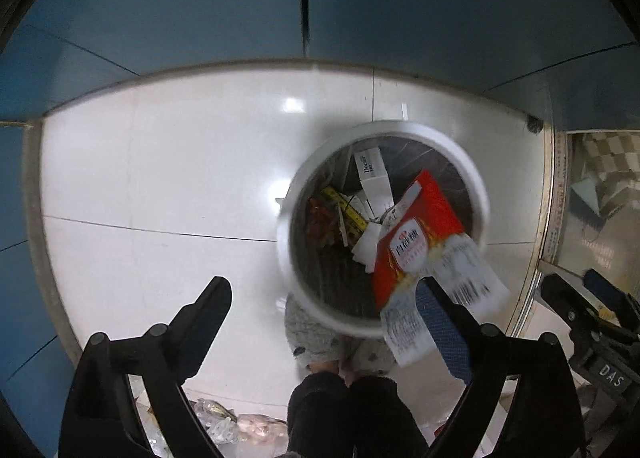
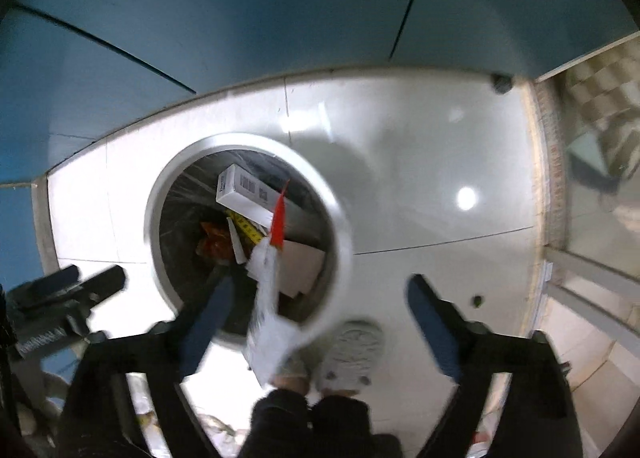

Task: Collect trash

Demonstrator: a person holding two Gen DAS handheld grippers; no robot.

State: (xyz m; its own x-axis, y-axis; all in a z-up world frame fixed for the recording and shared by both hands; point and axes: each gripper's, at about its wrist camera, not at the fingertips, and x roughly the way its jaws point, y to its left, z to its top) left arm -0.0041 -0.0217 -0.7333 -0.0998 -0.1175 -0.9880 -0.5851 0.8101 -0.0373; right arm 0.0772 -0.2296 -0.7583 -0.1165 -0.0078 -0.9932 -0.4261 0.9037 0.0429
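**Red-and-white wrapper loose over the bin, both tools spread wide**

Looking straight down at a round white-rimmed bin (image 1: pixel 460 154) on a glossy white tiled floor (image 1: pixel 160 178), blue wall panels (image 1: pixel 160 10) behind. Inside the bin: white box (image 1: pixel 374 174) with barcode leaning on the far wall, yellow strip (image 1: pixel 346 210), red crinkled scrap (image 1: pixel 320 218), white paper pieces, dark liner showing at the bottom.

Left tool (image 1: pixel 324 298): jaws wide apart, nothing pressed between the pads. Red-and-white wrapper (image 1: pixel 416 250) blurred, lying across the near right part of the bin rim, its lower white end just beside the blue-padded right finger (image 1: pixel 440 330); contact with that pad impossible to tell through the blur. Left finger (image 1: pixel 208 314) well clear, over bare floor.

Right tool (image 2: pixel 320 298): jaws also wide, no grip. Same wrapper (image 2: pixel 268 298) seen edge-on there, red tip up over the bin opening, white end down between the two fingers, nearer the left pad (image 2: pixel 212 318); not pinched. Right finger (image 2: pixel 432 322) over bare floor.

Each tool visible at the edge of the other's view, side by side above the bin.

Person's grey slippers (image 2: pixel 352 350) and dark trouser legs (image 1: pixel 344 410) at the near edge, toes close to the bin. More loose plastic bags and scraps (image 1: pixel 224 422) on the floor near the feet. Checkered flooring behind a glass door (image 1: pixel 592 186) at right.
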